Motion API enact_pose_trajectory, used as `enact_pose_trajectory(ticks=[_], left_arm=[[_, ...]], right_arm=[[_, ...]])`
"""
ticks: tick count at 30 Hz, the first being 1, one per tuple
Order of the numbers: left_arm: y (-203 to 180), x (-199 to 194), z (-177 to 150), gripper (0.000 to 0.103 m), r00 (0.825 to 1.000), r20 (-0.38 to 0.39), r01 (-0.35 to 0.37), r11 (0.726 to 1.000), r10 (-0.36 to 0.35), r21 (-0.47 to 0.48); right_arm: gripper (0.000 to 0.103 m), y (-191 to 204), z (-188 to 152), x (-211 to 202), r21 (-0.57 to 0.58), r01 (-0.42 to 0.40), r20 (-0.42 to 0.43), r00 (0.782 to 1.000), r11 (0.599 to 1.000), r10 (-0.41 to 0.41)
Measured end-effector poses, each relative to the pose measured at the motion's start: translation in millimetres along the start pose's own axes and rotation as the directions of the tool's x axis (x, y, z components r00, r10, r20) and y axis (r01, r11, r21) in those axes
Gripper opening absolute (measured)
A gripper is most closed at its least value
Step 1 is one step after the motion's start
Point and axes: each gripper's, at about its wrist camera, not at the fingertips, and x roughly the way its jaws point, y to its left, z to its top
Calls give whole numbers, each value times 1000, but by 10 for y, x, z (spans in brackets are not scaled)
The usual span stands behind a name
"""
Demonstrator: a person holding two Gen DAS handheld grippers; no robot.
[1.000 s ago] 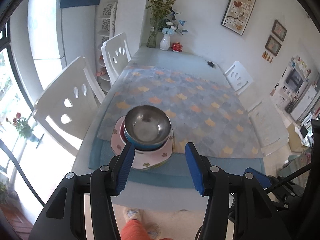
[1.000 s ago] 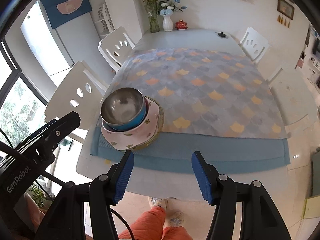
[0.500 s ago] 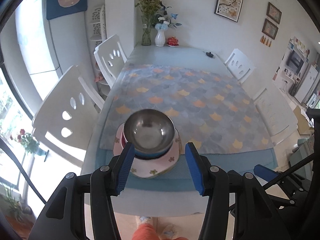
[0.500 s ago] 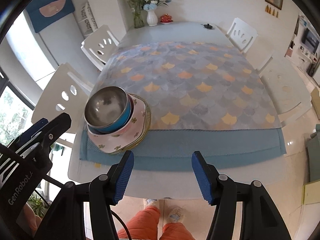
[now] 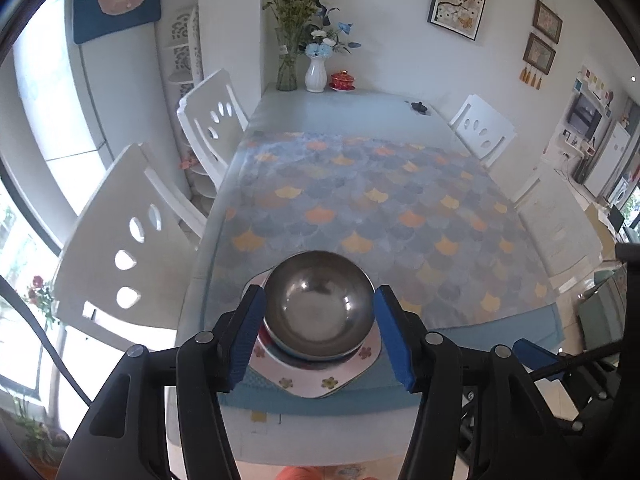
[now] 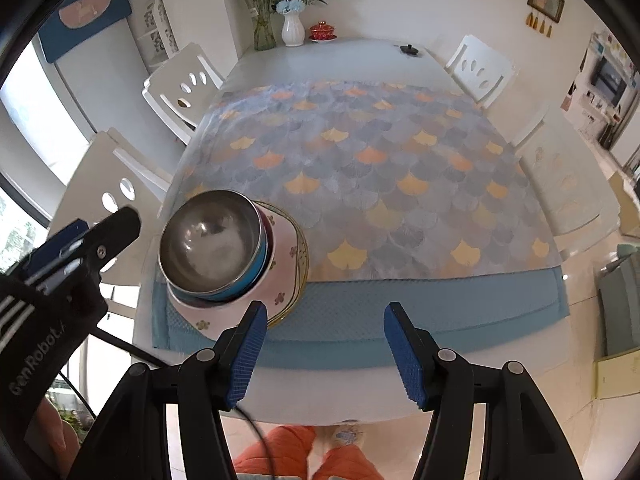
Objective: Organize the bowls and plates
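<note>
While the steel bowl hides lower bowls, both tools stand open, left widening.

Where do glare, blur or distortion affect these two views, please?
Left wrist view: the window is blown out, the chairs bow from fisheye distortion, and the steel bowl shows small highlights. Right wrist view: the left edge is soft, and the bowl carries a hazy reflection.

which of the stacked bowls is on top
The steel bowl, shiny and bare metal inside; the blue-rimmed bowl and pink flowered dish sit beneath it.
</note>
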Motion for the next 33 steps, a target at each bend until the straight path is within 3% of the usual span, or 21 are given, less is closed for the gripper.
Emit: enact_pose_trajectory(ticks=[17,23,28,33], left_arm=[[336,256,-45,56,997,-80,-21,1000,20,-10],[435,268,-22,56,997,-69,-43,999,43,-5],[399,240,33,58,990,-12,-141,988,142,63],[471,273,77,62,990,-12,-142,989,142,35]], right_arm=[[60,345,7,296,0,9,-83,997,1000,-8],[60,503,9,304,-23,7,-75,997,1000,-9],[60,554,24,329,-22,2,-77,997,1000,-3],[60,559,51,394,-8,-5,-87,996,1000,4]])
